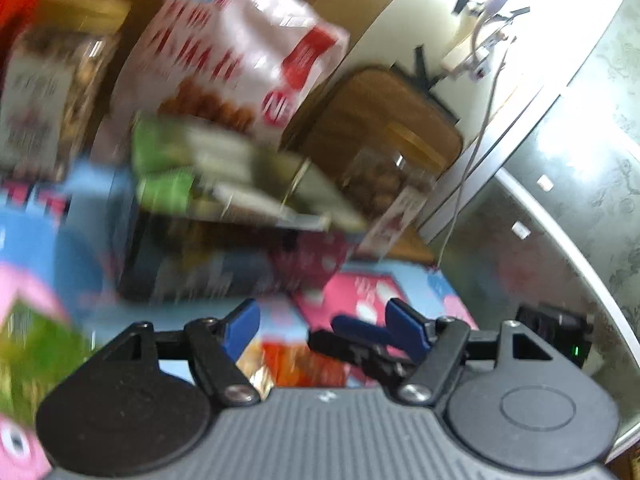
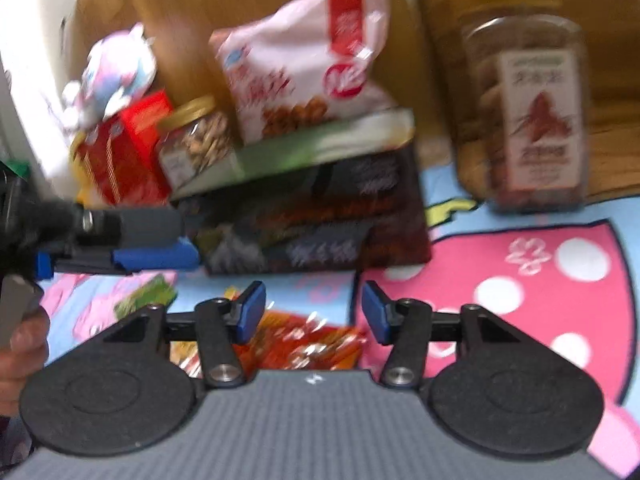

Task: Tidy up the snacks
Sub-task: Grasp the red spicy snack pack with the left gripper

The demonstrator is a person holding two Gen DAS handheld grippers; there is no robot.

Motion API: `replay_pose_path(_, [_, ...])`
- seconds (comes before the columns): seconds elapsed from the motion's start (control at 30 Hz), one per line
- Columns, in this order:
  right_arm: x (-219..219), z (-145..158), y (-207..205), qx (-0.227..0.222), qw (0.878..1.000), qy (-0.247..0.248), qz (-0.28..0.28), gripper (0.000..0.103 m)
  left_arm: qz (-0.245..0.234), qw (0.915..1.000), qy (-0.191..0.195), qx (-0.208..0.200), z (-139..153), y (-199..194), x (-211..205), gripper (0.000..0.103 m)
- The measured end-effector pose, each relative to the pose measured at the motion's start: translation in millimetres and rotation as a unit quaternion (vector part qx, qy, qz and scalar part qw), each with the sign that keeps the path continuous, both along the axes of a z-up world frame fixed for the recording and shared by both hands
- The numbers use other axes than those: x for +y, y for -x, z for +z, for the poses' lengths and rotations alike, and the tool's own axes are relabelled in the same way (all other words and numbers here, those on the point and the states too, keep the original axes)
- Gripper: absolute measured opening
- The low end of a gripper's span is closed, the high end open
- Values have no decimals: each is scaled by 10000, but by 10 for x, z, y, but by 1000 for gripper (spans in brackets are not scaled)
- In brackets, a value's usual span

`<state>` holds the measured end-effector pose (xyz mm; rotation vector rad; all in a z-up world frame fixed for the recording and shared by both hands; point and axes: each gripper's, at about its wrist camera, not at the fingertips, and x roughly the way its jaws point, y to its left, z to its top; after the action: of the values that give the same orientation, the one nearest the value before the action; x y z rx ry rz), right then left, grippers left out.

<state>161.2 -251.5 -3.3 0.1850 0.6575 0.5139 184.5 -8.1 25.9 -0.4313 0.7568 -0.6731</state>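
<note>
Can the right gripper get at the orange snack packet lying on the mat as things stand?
Probably yes. The right gripper is open, with the orange snack packet just below and between its fingers, nothing lying over it. The left gripper sits off to the side, by the dark box, clear of the way.

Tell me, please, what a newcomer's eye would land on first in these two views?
Probably the white and red snack bag, leaning against cardboard atop a green-edged box stacked on a dark box. Next, the tall biscuit jar standing to the right on the pink and blue cartoon mat. Nearest, an orange foil packet lies between the open right claw.
</note>
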Motion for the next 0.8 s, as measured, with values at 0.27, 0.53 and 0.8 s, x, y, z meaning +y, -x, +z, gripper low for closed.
replay_pose_path(0.27, [36, -3, 684, -61, 9981, 169, 589, 38, -87, 9997, -71, 208, -161, 325, 49, 68])
replay_pose_path(0.53, [-583, -88, 1215, 170, 9924, -1197, -210, 44, -348, 9992, 174, 106, 27, 682, 11, 68])
replay_pose_path(0.8, [-771, -207, 1222, 473, 9854, -1553, -507, 44, -350, 9945, -108, 984, -312, 904, -84, 71])
